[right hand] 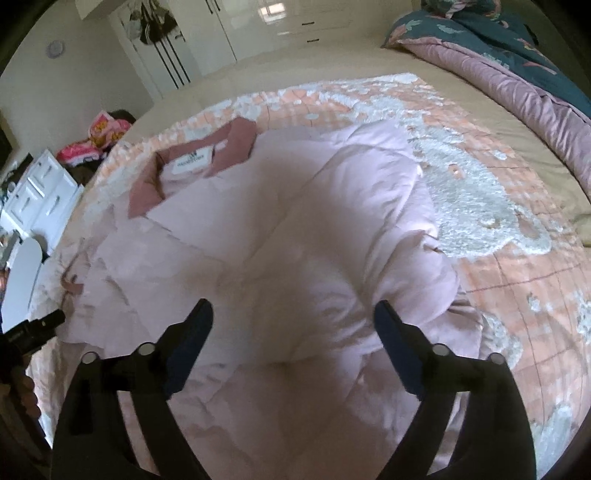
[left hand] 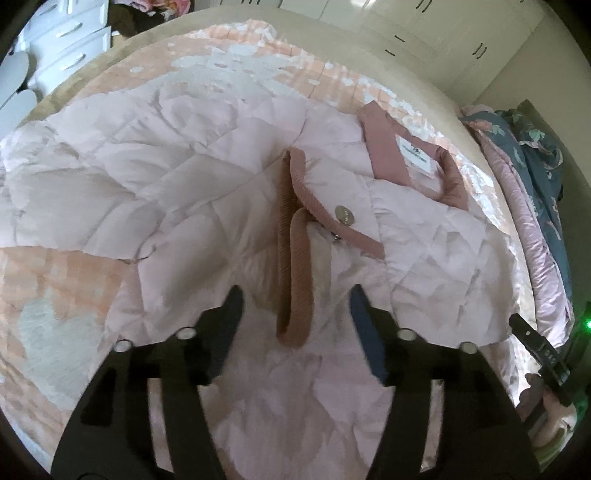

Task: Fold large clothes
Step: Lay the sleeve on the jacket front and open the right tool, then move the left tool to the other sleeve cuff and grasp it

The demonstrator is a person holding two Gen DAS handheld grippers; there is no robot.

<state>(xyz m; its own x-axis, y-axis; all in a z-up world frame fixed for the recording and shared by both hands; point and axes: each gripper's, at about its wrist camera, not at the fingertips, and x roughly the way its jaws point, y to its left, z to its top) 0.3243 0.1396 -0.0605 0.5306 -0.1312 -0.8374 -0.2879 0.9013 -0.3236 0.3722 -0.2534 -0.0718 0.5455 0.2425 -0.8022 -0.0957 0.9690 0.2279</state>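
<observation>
The pale pink quilted jacket lies spread flat on the peach-and-white patterned blanket that covers the bed. Its body occupies the middle of the blanket. Its dusty-rose collar lies toward the blanket's far edge, open, with a white label showing inside it.

In the left wrist view, a ribbed rose cuff lies on the jacket front, pointing toward the near edge. A rose-trimmed flap with a round metal snap button sits just beside the cuff. In the right wrist view, a padded sleeve lies folded across the jacket body, its bulk toward the right side of the blanket.

The left gripper hangs above the jacket's near portion. Its jaws are spread wide, one on each side of the ribbed cuff, and grasp nothing. The right gripper hangs above the sleeve and body near the blanket's near edge. Its jaws are likewise spread wide and hold nothing. Whether any fingertip touches the fabric cannot be told.

A tan sheet borders the blanket at its far edge. A mauve and teal floral duvet is bunched along the right edge of the bed. White wardrobe doors stand beyond the far edge. A white chest of drawers stands past the left edge.
</observation>
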